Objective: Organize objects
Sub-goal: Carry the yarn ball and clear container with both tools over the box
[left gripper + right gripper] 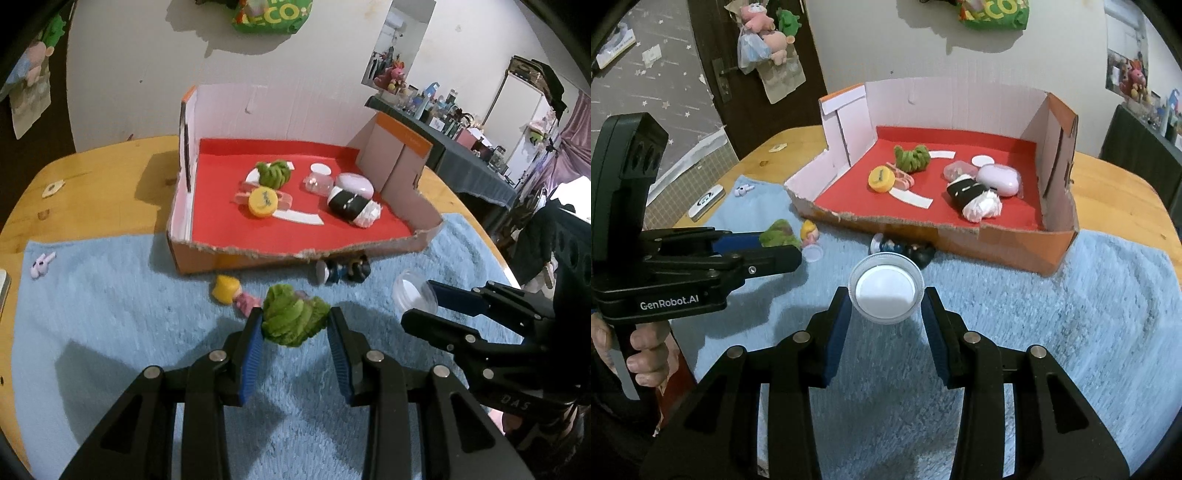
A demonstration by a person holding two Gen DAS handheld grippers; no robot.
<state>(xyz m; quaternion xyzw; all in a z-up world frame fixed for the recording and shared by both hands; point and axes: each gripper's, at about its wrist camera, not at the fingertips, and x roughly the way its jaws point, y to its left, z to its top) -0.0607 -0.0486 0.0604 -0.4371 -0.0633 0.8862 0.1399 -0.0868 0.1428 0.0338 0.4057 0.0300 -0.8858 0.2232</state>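
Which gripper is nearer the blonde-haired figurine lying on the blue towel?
Left. The left gripper, shut on a green fuzzy toy, sits right beside the blonde-haired figurine; the right gripper, holding a clear round container, is farther off.

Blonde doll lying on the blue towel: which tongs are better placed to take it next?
Neither is free. The left tongs, shut on the green fuzzy toy, sit beside the blonde doll; the right tongs grip a clear round container farther off.
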